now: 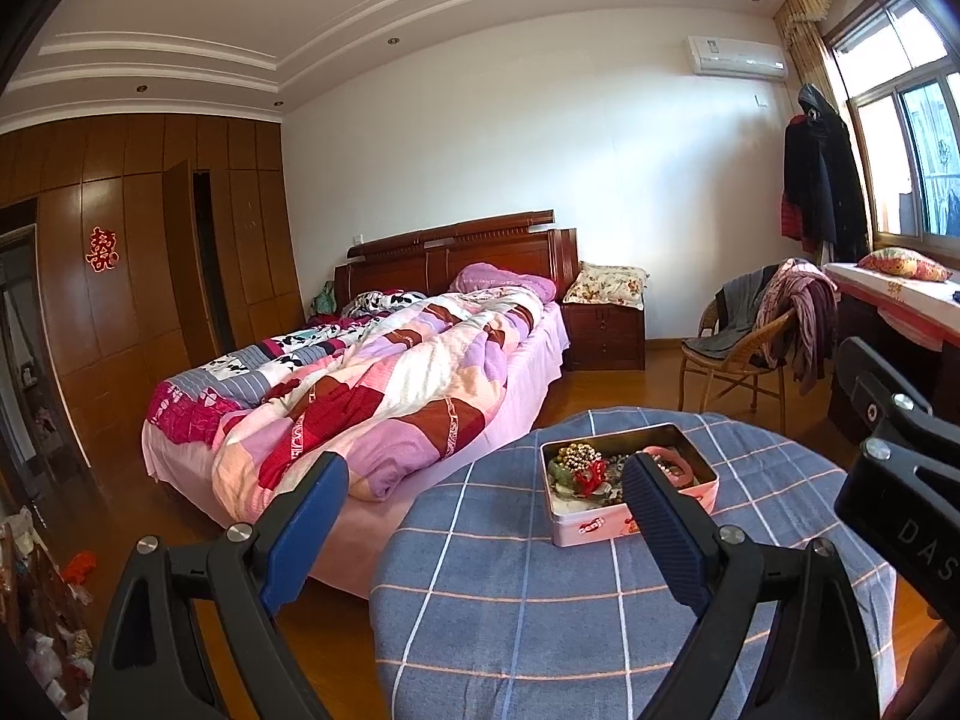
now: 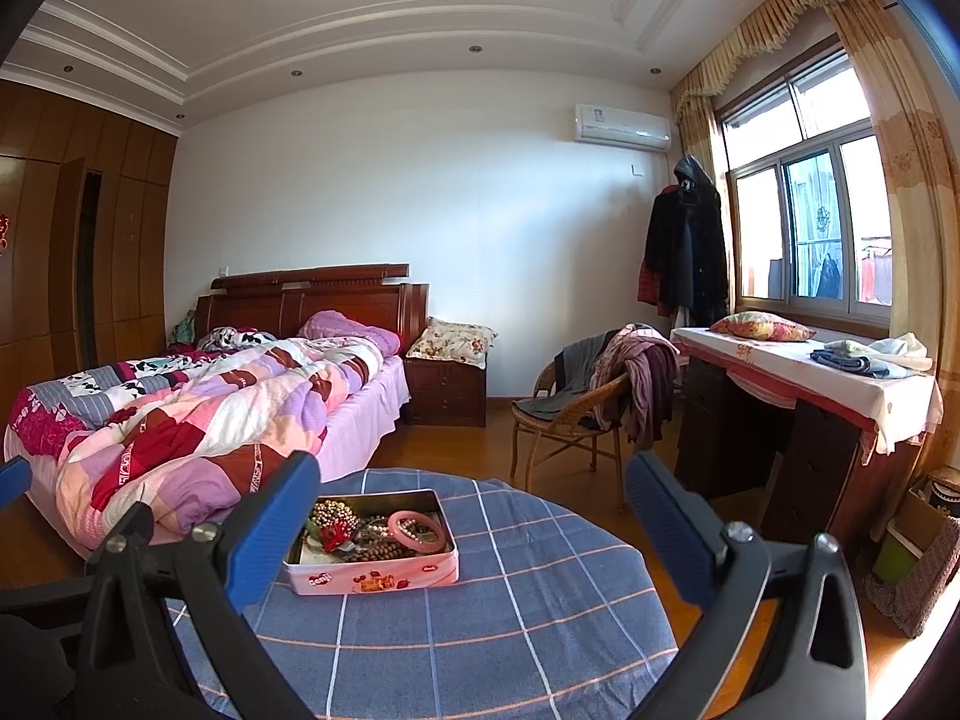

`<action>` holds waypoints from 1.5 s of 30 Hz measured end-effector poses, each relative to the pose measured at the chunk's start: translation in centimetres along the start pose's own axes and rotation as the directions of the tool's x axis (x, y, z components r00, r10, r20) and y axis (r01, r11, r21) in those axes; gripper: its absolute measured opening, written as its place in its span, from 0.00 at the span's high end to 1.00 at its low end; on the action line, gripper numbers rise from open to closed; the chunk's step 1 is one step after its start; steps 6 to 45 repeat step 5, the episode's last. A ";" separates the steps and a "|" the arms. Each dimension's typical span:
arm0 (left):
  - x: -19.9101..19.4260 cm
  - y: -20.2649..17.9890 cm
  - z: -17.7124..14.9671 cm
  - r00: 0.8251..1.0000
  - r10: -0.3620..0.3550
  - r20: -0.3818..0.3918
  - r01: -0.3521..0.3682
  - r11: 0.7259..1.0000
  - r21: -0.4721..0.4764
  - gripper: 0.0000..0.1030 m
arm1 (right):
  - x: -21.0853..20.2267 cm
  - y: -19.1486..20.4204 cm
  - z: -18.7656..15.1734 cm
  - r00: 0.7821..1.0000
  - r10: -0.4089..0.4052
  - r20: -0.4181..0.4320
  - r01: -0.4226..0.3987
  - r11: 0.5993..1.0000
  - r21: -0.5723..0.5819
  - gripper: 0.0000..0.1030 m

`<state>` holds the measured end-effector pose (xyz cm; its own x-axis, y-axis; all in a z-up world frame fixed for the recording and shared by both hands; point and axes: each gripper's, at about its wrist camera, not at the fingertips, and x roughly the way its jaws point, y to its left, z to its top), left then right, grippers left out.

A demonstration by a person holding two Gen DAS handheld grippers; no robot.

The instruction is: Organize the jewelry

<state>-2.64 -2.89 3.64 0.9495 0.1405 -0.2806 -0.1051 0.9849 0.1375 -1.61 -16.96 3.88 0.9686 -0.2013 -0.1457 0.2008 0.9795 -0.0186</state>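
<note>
Landmark: open tin (image 2: 372,564) on the round table with blue checked cloth (image 2: 528,618). Far left of the tin, bed with patchwork quilt (image 2: 198,414); tin sits on the table's bed-side half. Left gripper (image 1: 483,516) hovers short of the tin, jaws spread wide, nothing between them; in the left wrist view its right fingertip overlaps the tin's near right corner, contact not evident. Inside the tin, left to right: gold bead cluster (image 2: 333,510), red coral-like piece (image 2: 336,534), brown bead strand (image 2: 375,552) along the near wall, pink bangle (image 2: 417,528) at the right end. All piled and touching, likely tangled. Handling guess: bead strands light, limp, will trail and snag neighbours, so pinch mid-strand and lift slowly; bangle rigid, smooth, probably slippery and chip-prone, take it across the rim where it sits on top; coral piece looks brittle, soft pinch only. Tin is light and may slide on the cloth if pushed. Right gripper (image 2: 471,492) also hangs above the table, jaws wide apart and empty, tin beside its left fingertip. Right of the tin, well apart: wicker chair (image 2: 564,414) with clothes, then the desk (image 2: 804,384) under the window.
</note>
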 end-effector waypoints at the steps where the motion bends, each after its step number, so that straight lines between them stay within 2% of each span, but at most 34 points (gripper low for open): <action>1: 0.0 -0.1 0.0 1.000 0.006 -0.003 -0.006 1.000 0.006 0.10 | 0.0 0.0 0.0 1.000 0.000 0.000 0.000 1.000 0.000 0.00; 45: 0.1 -0.2 0.0 1.000 0.017 -0.008 -0.017 1.000 0.020 0.10 | 0.1 0.0 0.0 1.000 -0.004 0.000 0.004 1.000 -0.001 0.00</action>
